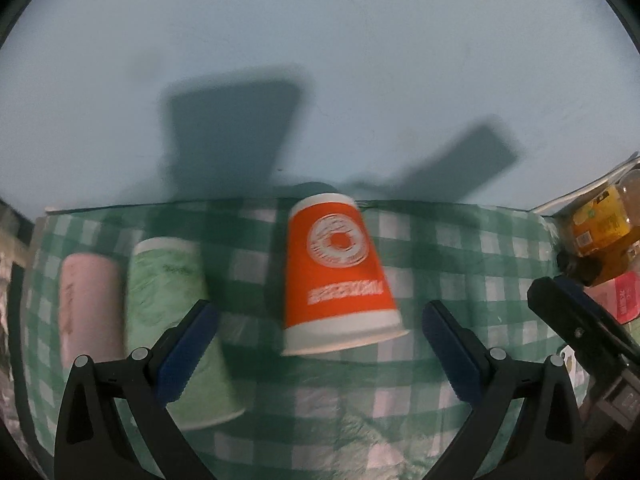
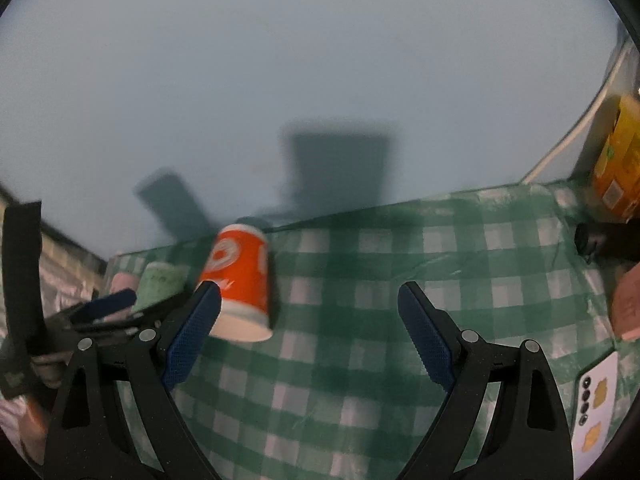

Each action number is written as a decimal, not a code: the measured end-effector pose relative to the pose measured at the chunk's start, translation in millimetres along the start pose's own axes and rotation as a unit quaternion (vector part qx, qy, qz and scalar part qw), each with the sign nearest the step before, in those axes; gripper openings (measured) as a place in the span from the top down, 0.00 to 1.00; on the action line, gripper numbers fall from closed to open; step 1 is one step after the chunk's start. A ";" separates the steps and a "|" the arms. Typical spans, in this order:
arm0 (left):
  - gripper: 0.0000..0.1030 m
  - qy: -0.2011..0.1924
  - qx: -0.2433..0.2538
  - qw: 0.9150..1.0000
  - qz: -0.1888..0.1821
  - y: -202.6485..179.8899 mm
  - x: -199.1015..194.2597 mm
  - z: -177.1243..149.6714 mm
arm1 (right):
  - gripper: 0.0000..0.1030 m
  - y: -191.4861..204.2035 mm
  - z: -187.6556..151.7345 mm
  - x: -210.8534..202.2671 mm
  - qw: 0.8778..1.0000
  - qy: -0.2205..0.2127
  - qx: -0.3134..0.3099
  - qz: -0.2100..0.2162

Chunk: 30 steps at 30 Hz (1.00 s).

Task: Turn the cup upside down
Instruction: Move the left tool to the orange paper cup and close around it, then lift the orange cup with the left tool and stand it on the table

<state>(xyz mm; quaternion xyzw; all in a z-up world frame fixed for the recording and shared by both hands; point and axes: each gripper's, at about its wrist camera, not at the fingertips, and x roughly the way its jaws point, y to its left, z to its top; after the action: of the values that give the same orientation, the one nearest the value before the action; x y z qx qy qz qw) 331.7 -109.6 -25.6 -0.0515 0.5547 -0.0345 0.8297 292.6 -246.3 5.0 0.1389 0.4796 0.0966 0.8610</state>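
Observation:
An orange paper cup (image 1: 338,268) with a white logo stands upside down, wide rim down, on the green checked cloth (image 1: 460,248). It also shows in the right wrist view (image 2: 240,280), at the left. My left gripper (image 1: 320,336) is open and empty, with the cup just beyond and between its blue fingertips. My right gripper (image 2: 310,320) is open and empty, with the cup beside its left fingertip. A green cup (image 1: 168,288) and a pink cup (image 1: 90,304) stand upside down left of the orange one.
A pale wall rises behind the table's far edge. Yellow bottles (image 1: 600,220) and a pink packet (image 1: 624,296) stand at the right. A phone (image 2: 596,408) lies at the near right. The right gripper's black finger (image 1: 576,320) enters the left wrist view.

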 end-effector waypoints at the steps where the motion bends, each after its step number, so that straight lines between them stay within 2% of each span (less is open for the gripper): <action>1: 0.00 0.008 0.001 1.000 0.005 -2.8 5.7 3.4 | 0.13 -3.6 3.2 1.9 1.000 0.001 0.005 -0.004; 12: 0.01 0.072 -0.020 0.997 0.003 -12.7 56.1 16.9 | 0.13 -26.1 -0.4 10.5 1.000 0.011 0.020 -0.020; 19: 0.01 0.091 -0.031 0.995 0.006 -8.8 69.7 23.3 | 0.13 -26.7 -8.1 17.1 0.999 0.022 0.009 -0.021; 20: 0.03 0.094 -0.029 0.995 0.009 -8.9 71.7 24.4 | 0.13 -26.9 -8.6 16.6 1.000 0.021 0.007 -0.022; 22: 0.15 0.104 -0.030 0.994 0.007 -8.5 75.3 25.9 | 0.13 -26.9 -9.6 16.4 0.999 0.020 0.007 -0.024; 23: 0.25 0.109 -0.031 0.994 0.007 -8.9 76.9 26.2 | 0.13 -26.0 -11.6 16.5 0.999 0.021 0.007 -0.024; 30: 0.25 0.098 -0.018 0.995 0.004 -8.9 71.0 28.9 | 0.13 -16.4 -17.2 28.8 0.999 0.024 0.001 -0.023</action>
<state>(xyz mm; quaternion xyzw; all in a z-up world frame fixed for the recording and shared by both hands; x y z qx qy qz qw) 385.5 -125.2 -78.6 -0.0603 0.6341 -0.0257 0.7705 293.5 -250.6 -32.1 0.1265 0.5033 0.0799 0.8511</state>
